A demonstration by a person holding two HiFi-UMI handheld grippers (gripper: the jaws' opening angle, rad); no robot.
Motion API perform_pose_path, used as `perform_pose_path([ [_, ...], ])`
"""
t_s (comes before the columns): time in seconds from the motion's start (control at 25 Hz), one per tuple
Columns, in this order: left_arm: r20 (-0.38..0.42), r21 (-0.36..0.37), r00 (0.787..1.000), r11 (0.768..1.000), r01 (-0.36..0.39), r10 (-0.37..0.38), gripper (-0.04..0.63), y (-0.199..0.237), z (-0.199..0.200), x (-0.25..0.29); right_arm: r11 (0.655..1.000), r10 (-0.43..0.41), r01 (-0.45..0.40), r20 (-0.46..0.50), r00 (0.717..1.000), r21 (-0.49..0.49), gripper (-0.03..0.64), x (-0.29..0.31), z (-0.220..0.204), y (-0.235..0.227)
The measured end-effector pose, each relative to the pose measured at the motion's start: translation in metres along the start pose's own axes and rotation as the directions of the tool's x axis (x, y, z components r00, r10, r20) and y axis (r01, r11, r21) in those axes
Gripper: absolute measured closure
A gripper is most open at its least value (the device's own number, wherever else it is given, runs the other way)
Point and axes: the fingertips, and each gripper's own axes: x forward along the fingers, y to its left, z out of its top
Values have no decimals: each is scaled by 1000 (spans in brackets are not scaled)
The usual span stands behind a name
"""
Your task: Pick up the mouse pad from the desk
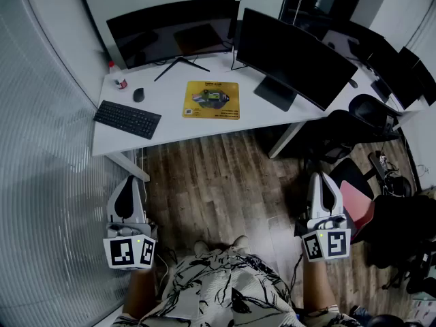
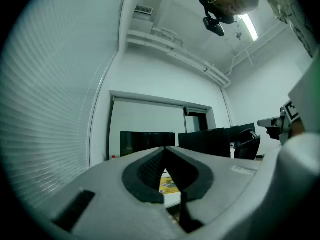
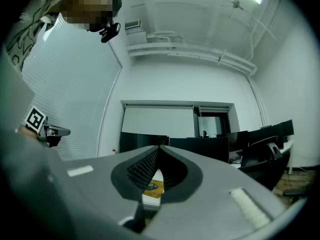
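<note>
A yellow mouse pad (image 1: 212,100) lies flat on the white desk (image 1: 272,118), between the two monitors' stands. My left gripper (image 1: 129,184) hangs low at the left, over the wood floor and well short of the desk, shut and empty. My right gripper (image 1: 323,179) is at the right, also over the floor, shut with nothing in it. Through the closed jaws of the left gripper (image 2: 165,148) the mouse pad (image 2: 168,184) shows far off. The right gripper (image 3: 159,148) frames the mouse pad (image 3: 151,187) the same way.
On the desk stand a curved monitor (image 1: 174,31) and a second monitor (image 1: 293,56), with a black keyboard (image 1: 127,119), a mouse (image 1: 138,95) and a small red-capped bottle (image 1: 113,67) at the left. Black office chairs (image 1: 364,118) stand at the right. A blind-covered wall (image 1: 41,155) runs along the left.
</note>
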Motion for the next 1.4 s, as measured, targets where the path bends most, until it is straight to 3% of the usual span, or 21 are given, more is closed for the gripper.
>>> perform_pose_path([
  [0.64,1,-3,999,999,33,-33,589,-6,1,-4,1000,7,-7,-13,1000,21,607,-2,-2,4],
  [0.88,-8,-20,999,999,43,-43,589,-10,-1,-6,995,29,-32,35,999,96,606,-6,2,6],
  [1.12,6,16,1000,1000,25,-25,589,-10,2,-5,998,27,-29,26,999,62,606,-3,0,8],
  [1.2,8,24,1000,1000,14,-14,557,-8,3,-5,998,29,-31,32,999,60,595,-3,0,8],
  [1.28,9,23,1000,1000,9,-10,501,-6,3,-5,998,35,-37,31,999,60,525,-2,0,8],
  [1.4,12,22,1000,1000,-4,4,431,-4,3,-6,997,51,-53,34,998,61,497,-2,0,11],
])
